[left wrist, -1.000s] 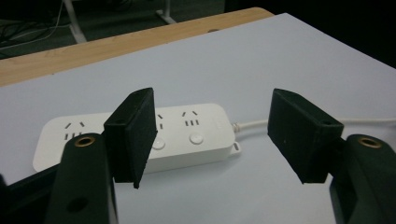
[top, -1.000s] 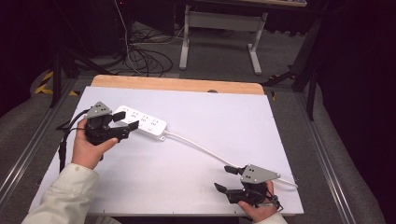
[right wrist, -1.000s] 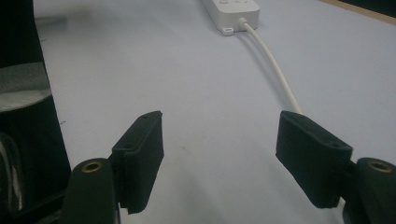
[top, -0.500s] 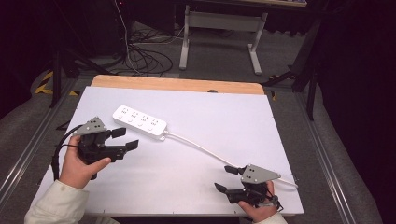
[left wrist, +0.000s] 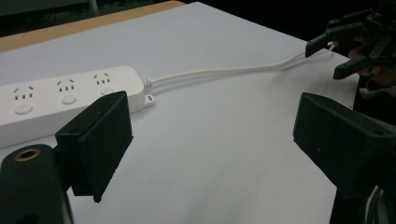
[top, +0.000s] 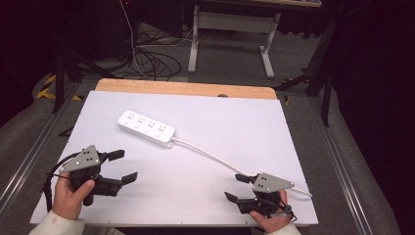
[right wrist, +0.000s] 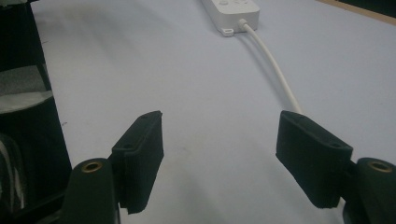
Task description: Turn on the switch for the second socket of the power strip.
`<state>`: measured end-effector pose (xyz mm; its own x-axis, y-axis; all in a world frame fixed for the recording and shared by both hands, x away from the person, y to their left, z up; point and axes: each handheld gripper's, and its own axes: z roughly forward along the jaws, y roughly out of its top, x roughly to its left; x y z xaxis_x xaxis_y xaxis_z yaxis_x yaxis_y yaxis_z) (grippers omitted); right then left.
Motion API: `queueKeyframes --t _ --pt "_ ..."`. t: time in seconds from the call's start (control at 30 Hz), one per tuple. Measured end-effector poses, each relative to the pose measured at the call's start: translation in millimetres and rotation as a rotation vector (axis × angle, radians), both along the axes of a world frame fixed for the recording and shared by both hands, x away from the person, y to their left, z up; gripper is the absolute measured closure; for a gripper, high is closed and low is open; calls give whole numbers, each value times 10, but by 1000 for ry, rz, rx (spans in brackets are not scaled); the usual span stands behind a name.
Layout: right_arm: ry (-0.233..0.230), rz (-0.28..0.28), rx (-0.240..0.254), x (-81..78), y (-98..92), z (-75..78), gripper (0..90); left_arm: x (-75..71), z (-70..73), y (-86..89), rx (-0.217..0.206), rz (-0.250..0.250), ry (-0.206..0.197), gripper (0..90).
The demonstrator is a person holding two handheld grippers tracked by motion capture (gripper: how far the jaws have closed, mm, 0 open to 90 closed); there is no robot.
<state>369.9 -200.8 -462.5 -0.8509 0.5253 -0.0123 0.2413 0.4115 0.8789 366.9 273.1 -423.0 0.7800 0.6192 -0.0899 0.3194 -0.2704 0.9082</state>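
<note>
- High view: white worktop (top: pixel 205 205) fills the middle of the frame, with a wood strip (top: pixel 186 88) along its far edge.
- Power strip (top: pixel 146 128) lies flat, upper left of centre on the worktop, set at a slant. It is white, with sockets and round buttons on top.
- Cord (top: pixel 210 154) leaves the strip's right end and runs down and right across the worktop to the lower right corner, passing close by the right gripper.
- Left gripper (top: pixel 119 167) at lower left of the frame, held in the left hand (top: pixel 71 196) just above the worktop. Jaws spread wide, nothing between them. It sits well apart from the strip, below and left of it.
- Right gripper (top: pixel 236 187) at lower right, near the front edge, with the right hand (top: pixel 269 223) under it. Jaws apart, nothing held.
- Left gripper view: the strip (left wrist: pixel 60 100) lies in the left half of the frame beyond the left pad; the cord (left wrist: pixel 224 72) runs toward upper right, where the other gripper (left wrist: pixel 338 49) shows.
- Right gripper view: bare worktop (right wrist: pixel 140 60) between the open pads; strip end (right wrist: pixel 233 14) at top centre, and the cord (right wrist: pixel 275 65) comes down to the right pad, its end hidden behind it.
- Floor beyond the worktop: dark cables (top: pixel 147 58), upper left, and a grey table frame (top: pixel 230 41), top centre.
</note>
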Motion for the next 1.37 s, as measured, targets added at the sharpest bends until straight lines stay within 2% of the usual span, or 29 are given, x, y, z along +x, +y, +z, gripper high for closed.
queueKeyframes --t 0.1,0.2,0.27,0.43,0.6,0.7,0.73,0.8,0.87,1.07,1.17,1.37 --pt "1 0 2 2 -2 -1 323 -54 -79 17 21 7 -5 124" --pt "2 1 2 4 -2 -4 323 -100 -161 53 35 13 -47 117" --pt "3 5 4 3 -2 -3 322 -127 -208 71 63 26 -82 113" --pt "0 8 12 2 -13 -1 319 -149 -277 104 48 -10 -39 101" --pt "0 5 10 2 -15 -1 319 -172 -412 134 -27 -13 20 100" --pt "-1 8 12 2 -17 0 319 -189 -481 152 -60 -21 28 100" --pt "-1 9 13 2 -17 1 318 -200 -513 154 -53 -36 11 101" --pt "-1 10 12 0 -18 4 319 -220 -569 149 -10 -74 -25 96" --pt "-4 13 15 -4 -18 9 319 -244 -612 130 24 -85 -26 94" --pt "-7 16 17 -10 -20 17 319 -242 -639 118 18 -58 -15 94" --pt "-9 19 19 -14 -15 18 319 -216 -646 113 12 -61 -8 94" --pt "-9 20 11 -11 -4 16 319 -201 -649 114 -1 -26 1 94"
